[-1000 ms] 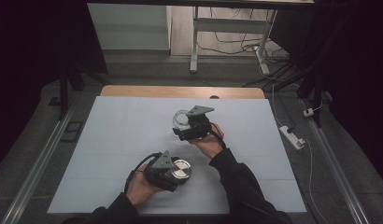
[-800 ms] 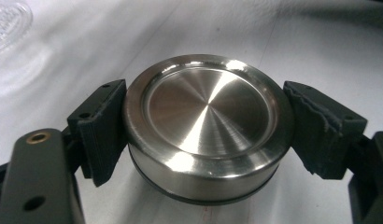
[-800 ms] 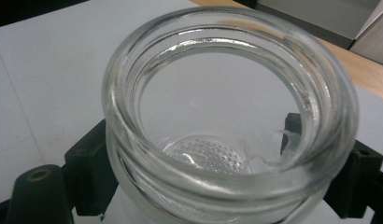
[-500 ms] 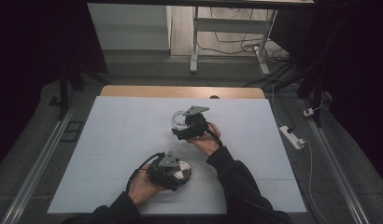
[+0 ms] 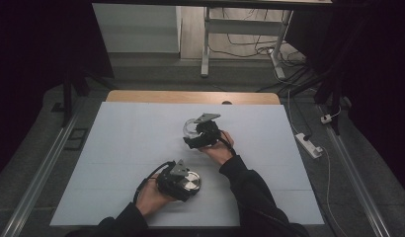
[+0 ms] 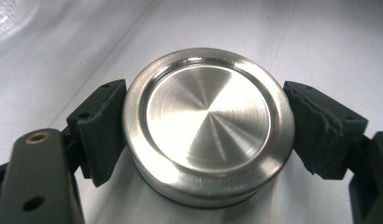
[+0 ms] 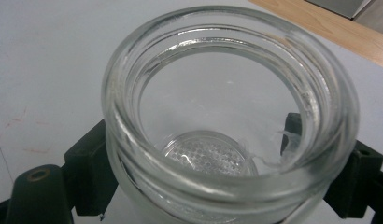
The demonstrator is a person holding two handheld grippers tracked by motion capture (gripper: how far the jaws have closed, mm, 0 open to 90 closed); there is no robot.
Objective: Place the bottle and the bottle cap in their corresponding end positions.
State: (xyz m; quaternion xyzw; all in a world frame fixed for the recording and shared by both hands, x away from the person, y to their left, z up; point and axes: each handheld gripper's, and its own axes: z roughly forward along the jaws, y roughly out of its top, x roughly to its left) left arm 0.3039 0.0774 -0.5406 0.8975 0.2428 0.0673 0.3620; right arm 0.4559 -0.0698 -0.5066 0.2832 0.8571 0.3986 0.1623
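Note:
A round brushed-steel lid [image 6: 208, 126] lies on the white table top [image 5: 121, 148], near its front edge. My left gripper [image 6: 206, 133] is shut on it, one black pad against each side of its rim. In the high view the lid [image 5: 190, 181] sits just right of the left gripper [image 5: 183, 181]. A clear glass jar [image 7: 227, 116] stands upright and open-mouthed farther back at mid-table. My right gripper [image 7: 227, 186] is shut on its body below the threaded neck. From above, the jar [image 5: 189, 127] is at the left of the right gripper [image 5: 196, 134].
A bare wooden strip [image 5: 190, 97] runs along the table's far edge. A white power strip [image 5: 307, 144] and cables lie on the floor at the right. Metal rails [image 5: 42, 173] flank the table, and a stand's legs [image 5: 205, 44] rise behind it.

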